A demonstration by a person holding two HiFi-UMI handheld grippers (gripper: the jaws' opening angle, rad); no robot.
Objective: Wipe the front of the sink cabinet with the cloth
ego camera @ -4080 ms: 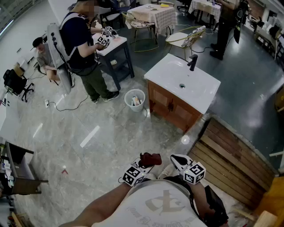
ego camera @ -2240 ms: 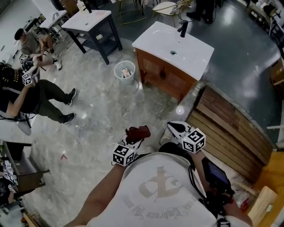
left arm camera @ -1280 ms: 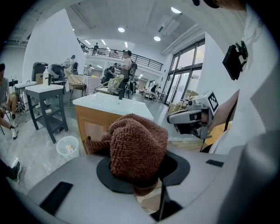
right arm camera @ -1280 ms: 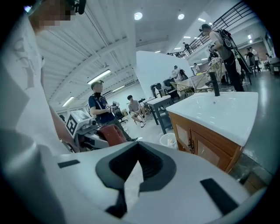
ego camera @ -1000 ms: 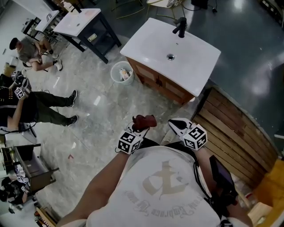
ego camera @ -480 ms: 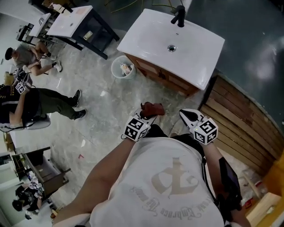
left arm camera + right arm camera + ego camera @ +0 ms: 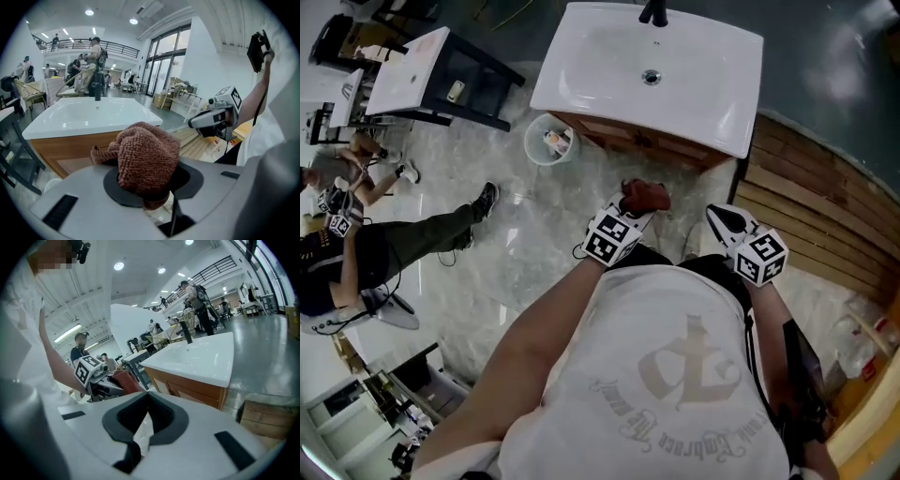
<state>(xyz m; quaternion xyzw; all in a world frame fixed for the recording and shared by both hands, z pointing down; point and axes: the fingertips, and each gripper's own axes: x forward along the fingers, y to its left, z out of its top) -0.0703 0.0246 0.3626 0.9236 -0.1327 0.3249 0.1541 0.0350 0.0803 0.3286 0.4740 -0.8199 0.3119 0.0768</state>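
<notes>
The sink cabinet has a white basin top (image 7: 675, 84) and a brown wooden front (image 7: 642, 142), which shows only as a thin strip from above. My left gripper (image 7: 636, 208) is shut on a bunched reddish-brown cloth (image 7: 649, 195), held just short of the cabinet front and apart from it. The cloth (image 7: 146, 157) fills the left gripper view, with the wooden front (image 7: 70, 146) behind it. My right gripper (image 7: 724, 221) is shut with nothing in it, beside the cabinet's right corner. Its view shows the cabinet (image 7: 190, 386) ahead and the cloth (image 7: 123, 380) at the left.
A white waste bin (image 7: 548, 141) stands on the floor left of the cabinet. Wooden planks (image 7: 825, 211) lie at the right. A dark table with a white top (image 7: 422, 75) is at the upper left. A seated person's legs (image 7: 412, 239) stretch across the floor.
The view has moved up to the sink cabinet, which now lies directly before both grippers. The cloth stays held in the left gripper and the right gripper stays shut.
</notes>
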